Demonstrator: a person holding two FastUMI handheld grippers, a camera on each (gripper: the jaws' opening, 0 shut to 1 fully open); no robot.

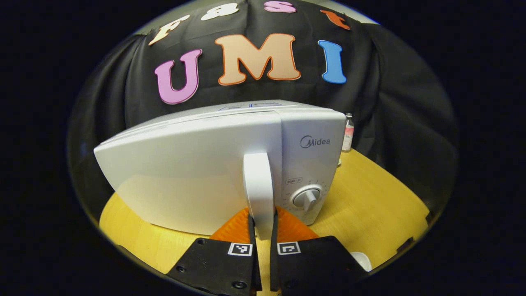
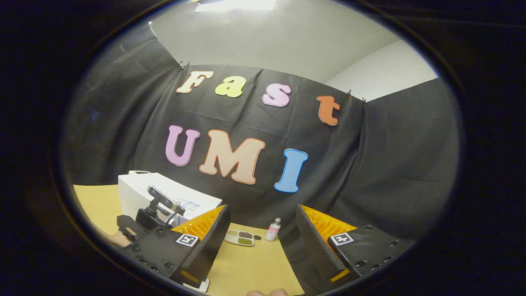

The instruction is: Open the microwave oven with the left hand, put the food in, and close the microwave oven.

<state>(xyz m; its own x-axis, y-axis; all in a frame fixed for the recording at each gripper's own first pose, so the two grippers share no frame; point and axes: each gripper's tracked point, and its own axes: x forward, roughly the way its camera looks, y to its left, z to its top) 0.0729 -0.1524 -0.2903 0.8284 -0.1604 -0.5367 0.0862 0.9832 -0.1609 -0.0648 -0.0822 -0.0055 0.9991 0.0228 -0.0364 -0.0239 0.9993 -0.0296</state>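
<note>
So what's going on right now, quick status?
Left gripper shut on white microwave door handle; door closed. Right gripper open, holding nothing. Divided food tray on yellow wooden table, path clear.

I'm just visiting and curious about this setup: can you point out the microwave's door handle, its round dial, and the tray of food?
White upright microwave door handle (image 1: 259, 185): left gripper view, mid-handle.
Round white microwave dial (image 1: 307, 198): left gripper view, knob centre.
Pale compartmented food tray (image 2: 240, 237): right gripper view, tray middle.
</note>
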